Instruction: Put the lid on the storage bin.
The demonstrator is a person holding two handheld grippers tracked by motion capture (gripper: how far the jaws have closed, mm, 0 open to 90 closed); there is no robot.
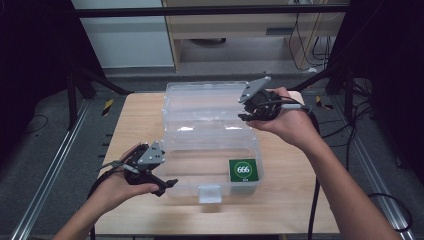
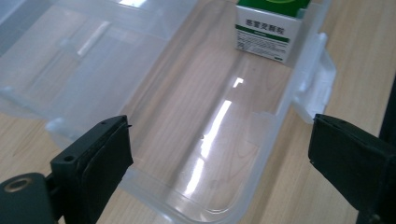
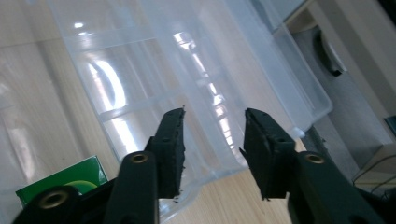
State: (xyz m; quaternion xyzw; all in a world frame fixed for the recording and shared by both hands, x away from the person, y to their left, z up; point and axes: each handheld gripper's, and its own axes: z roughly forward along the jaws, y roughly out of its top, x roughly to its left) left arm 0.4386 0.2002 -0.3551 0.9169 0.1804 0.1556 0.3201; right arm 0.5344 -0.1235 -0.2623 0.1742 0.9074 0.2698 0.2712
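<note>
A clear plastic storage box (image 1: 210,165) stood open near the middle of the wooden surface (image 1: 290,200), its hinged lid (image 1: 205,107) laid back flat on the far side. A latch tab (image 1: 209,193) projected from the middle of the box's near wall. Inside the box, in the near right corner, stood a small green carton (image 1: 243,170) with a white circle and the figures 666 on its top face. The rest of the box floor was bare, the wood grain showing through it.

The left gripper (image 1: 167,184), held in the person's left hand (image 1: 117,187), was at the near left corner of the box, its tips touching or just short of the box wall; contact could not be confirmed. In the left gripper view its jaws stood wide apart, released, with the box's end wall between them and nothing grasped. The same view showed the green carton (image 2: 267,28) at the far end of the box, with a white side panel of printed text.

The right gripper (image 1: 245,117), held in the right hand (image 1: 287,122), was above the right edge of the lid, near the hinge line. In the right gripper view its jaws were parted by a moderate gap, grasping nothing, with the lid (image 3: 187,70) beneath them and a corner of the carton (image 3: 70,179) at lower left.
</note>
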